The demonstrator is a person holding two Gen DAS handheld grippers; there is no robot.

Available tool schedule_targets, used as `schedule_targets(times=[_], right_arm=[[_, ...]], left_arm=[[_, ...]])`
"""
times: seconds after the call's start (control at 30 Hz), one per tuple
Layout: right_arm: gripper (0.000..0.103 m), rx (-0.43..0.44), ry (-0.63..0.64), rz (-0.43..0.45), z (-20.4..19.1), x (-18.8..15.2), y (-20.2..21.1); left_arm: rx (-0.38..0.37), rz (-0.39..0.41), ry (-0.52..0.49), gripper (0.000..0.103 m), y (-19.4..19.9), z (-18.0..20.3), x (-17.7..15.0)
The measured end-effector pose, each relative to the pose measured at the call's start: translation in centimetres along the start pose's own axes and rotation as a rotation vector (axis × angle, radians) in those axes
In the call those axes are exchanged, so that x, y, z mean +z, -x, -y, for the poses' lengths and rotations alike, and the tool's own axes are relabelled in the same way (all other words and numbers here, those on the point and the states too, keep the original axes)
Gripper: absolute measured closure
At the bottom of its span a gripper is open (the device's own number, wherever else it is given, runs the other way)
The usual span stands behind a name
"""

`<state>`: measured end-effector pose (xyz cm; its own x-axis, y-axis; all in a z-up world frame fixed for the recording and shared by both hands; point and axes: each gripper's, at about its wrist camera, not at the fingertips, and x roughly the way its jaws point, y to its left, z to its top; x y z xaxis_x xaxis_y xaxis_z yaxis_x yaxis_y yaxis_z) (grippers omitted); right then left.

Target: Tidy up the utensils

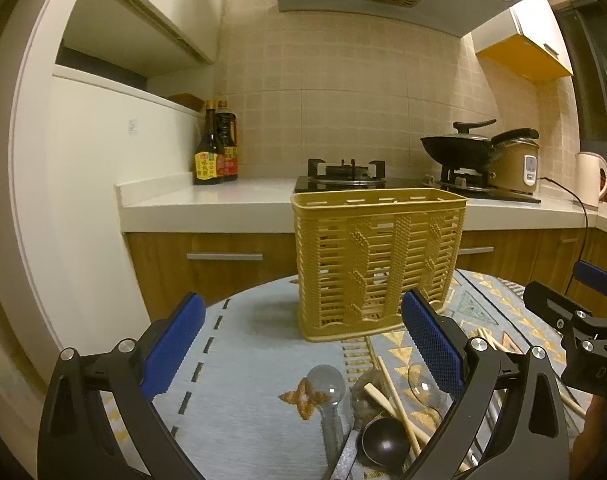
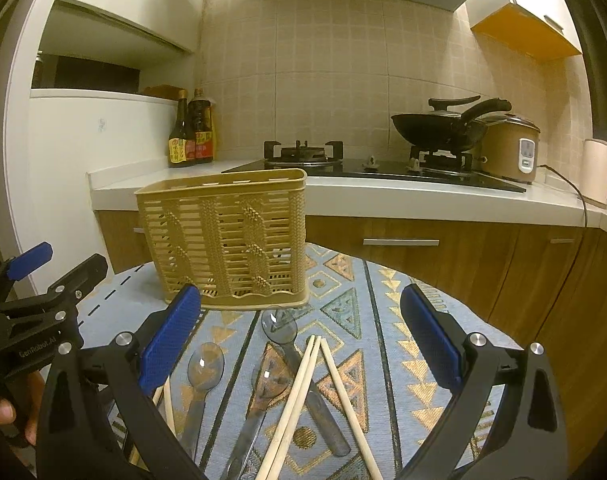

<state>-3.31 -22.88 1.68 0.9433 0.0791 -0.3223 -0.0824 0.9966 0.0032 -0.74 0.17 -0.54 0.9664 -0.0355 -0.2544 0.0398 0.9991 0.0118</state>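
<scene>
A tan slotted utensil basket (image 1: pixel 377 260) stands upright on a patterned blue tablecloth (image 1: pixel 243 360); it also shows in the right wrist view (image 2: pixel 227 240). Clear plastic spoons (image 2: pixel 205 364) and wooden chopsticks (image 2: pixel 303 392) lie loose on the cloth in front of it. In the left wrist view I see a clear spoon (image 1: pixel 326 388), a dark ladle-like spoon (image 1: pixel 385 442) and chopsticks (image 1: pixel 395 400). My left gripper (image 1: pixel 303 344) is open and empty above these. My right gripper (image 2: pixel 301 336) is open and empty above the spoons and chopsticks.
Behind the table runs a white kitchen counter (image 1: pixel 207 204) with sauce bottles (image 1: pixel 215 148), a gas hob (image 1: pixel 343 176), a black wok (image 1: pixel 459 148), a rice cooker (image 1: pixel 515 168) and a kettle (image 1: pixel 591 178). Wooden drawers (image 1: pixel 223 258) sit below.
</scene>
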Motion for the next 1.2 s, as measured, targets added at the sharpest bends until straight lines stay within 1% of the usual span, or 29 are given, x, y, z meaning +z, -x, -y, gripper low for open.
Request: schedule_targets(times=[1.2], right_arm=[[0.008,-0.004,0.009,-0.013,-0.25,-0.37,-0.26]], left_arm=[[-0.006,-0.011,0.003,0.007,-0.18,0.4,-0.36]])
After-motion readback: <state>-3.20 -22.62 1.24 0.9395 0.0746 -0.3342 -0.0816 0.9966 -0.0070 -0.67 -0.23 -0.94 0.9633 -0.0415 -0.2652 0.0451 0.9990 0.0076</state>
